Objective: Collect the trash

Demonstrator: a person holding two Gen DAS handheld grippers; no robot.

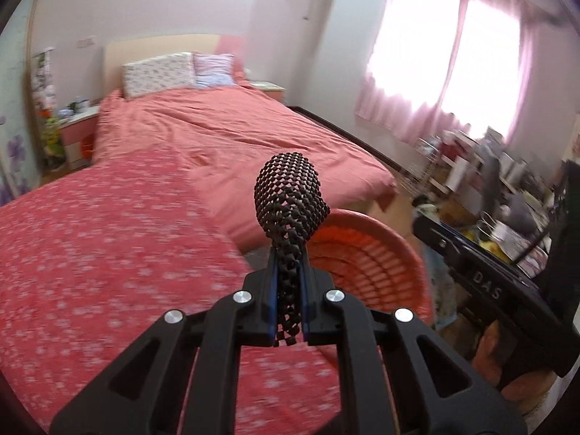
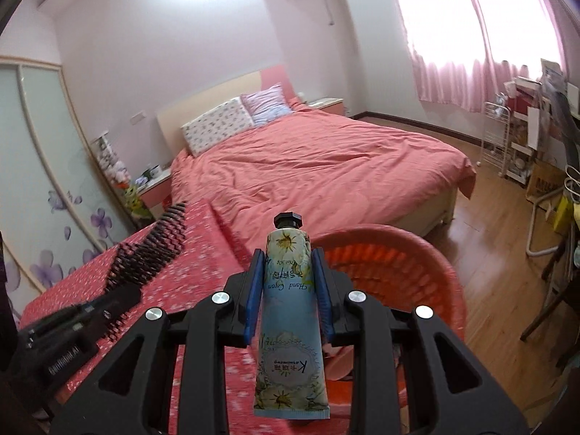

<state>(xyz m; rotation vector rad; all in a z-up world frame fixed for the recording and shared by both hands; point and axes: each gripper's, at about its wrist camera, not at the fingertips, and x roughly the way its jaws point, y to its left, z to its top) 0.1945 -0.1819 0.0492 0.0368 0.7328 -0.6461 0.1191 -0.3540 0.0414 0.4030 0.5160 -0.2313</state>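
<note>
My left gripper (image 1: 290, 272) is shut on a black mesh netting piece (image 1: 290, 195), which sticks up above the red floral tablecloth (image 1: 108, 253), just left of an orange plastic basket (image 1: 380, 253). My right gripper (image 2: 289, 275) is shut on a blue-and-cream hand cream tube (image 2: 290, 311) with a black cap, held above the table edge beside the same basket (image 2: 398, 264). The left gripper and its black mesh also show in the right wrist view (image 2: 145, 253), at the left over the tablecloth (image 2: 203, 253).
A bed with a pink cover (image 2: 319, 166) lies beyond the table. A wooden floor (image 2: 489, 272), a white rack (image 2: 507, 137) and cluttered shelves stand at the right. A wardrobe with flower prints (image 2: 43, 181) is at the left.
</note>
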